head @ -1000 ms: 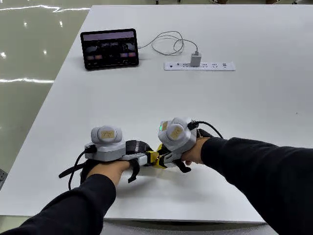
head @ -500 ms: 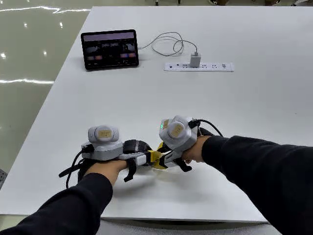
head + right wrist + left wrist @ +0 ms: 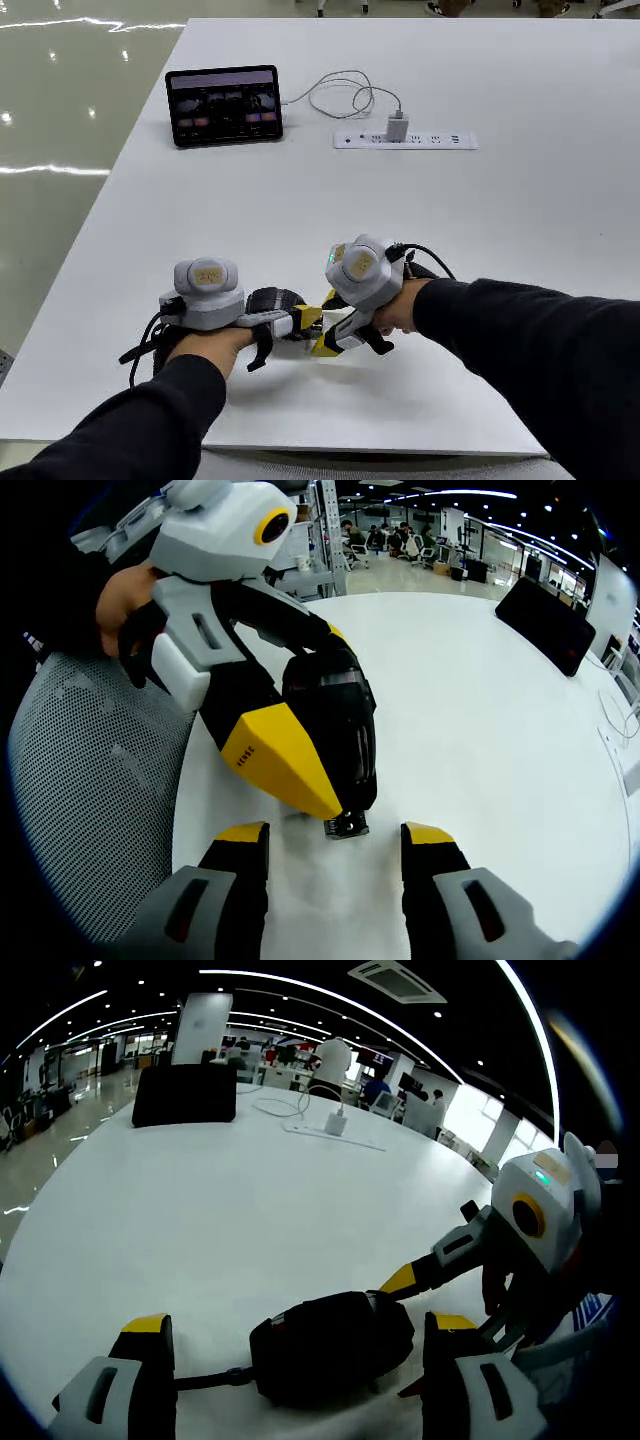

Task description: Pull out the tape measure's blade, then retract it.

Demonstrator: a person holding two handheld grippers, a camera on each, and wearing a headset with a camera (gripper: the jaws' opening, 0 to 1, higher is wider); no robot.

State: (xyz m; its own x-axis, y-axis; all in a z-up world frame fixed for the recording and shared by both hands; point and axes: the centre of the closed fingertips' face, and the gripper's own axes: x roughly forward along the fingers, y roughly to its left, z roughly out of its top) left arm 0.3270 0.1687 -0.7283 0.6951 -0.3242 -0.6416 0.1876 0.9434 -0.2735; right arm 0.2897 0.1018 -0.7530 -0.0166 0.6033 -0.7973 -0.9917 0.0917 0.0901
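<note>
Now the tape measure lies on the white desk close to its near edge. It is a black case with a thin strap trailing off one side.

The left claw stands around the case with its yellow-tipped jaws spread. One jaw sits close against the case. A clear gap shows between the other jaw and the case, and the strap crosses that gap.

The right claw points at the case from the opposite side and is tilted down toward the desk. Its jaws are spread too and pinch nothing. The small metal hook at the end of the blade sits right at the mouth of the case, just ahead of the gap between these jaws and touching neither of them.

In the head view the two claws meet tip to tip over the tape measure, and dark sleeves reach in from the lower corners.

Well apart from them, at the far side of the desk, a tablet stands propped with its screen lit. To its right lies a white power strip with a white charger plugged into it. A looped cable runs from the charger toward the tablet.

In the right gripper view a grey mesh chair shows just beside the desk's edge.
</note>
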